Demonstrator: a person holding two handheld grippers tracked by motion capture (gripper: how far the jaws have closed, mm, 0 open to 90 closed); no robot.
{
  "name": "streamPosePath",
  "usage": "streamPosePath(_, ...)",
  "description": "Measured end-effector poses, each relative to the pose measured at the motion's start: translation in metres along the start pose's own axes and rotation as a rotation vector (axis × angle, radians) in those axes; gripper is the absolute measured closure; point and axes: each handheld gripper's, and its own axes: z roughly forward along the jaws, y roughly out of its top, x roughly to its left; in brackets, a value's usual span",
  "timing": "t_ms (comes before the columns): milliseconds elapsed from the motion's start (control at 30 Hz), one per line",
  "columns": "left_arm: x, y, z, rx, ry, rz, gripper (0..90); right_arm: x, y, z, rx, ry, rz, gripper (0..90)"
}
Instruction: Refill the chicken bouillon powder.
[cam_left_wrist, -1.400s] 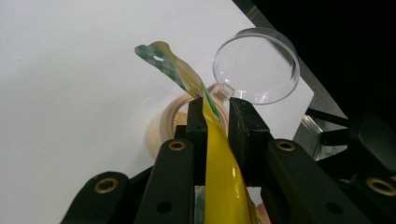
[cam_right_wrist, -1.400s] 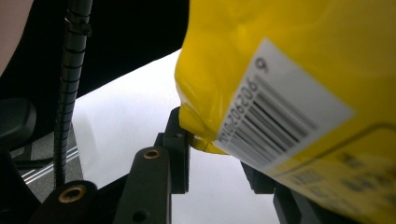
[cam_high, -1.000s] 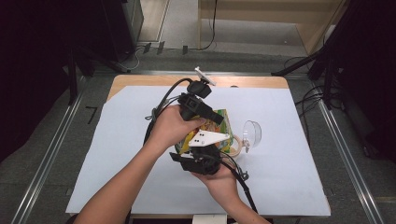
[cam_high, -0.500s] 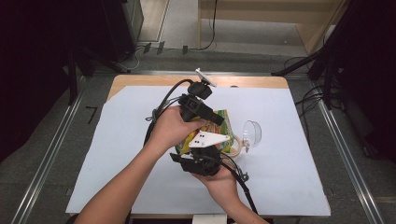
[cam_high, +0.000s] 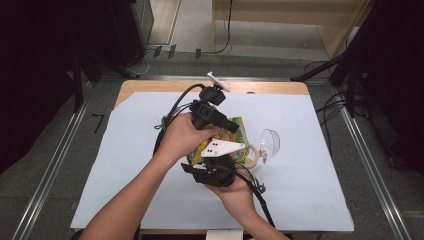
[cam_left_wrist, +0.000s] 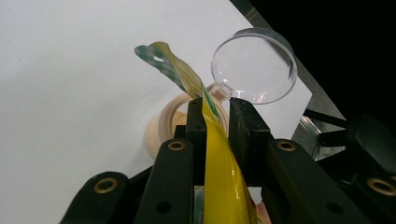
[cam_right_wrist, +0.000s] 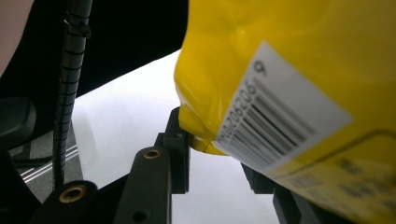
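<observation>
Nothing moved: both grippers' jaws stay clamped on the glossy yellow pouch (cam_left_wrist: 219, 172).

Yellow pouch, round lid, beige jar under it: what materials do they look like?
Yellow pouch: probably glossy plastic film; it shows sharp highlights, creases and a flat sealed top with a hang hole. Round lid: clear rigid plastic, likely; the sheet shows through it and its rim glints. Beige jar: matte, opaque rim, possibly plastic or wood-fibre; can't tell which.
</observation>
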Motion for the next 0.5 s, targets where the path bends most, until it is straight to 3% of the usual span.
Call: streamPosePath(500, 0.0027, 0.0033, -0.0004, 0.011, -0.007, -0.025, 78.4, -0.0024, 0.0042, -0.0009, 0.012, 0.012, -0.002, 68.0)
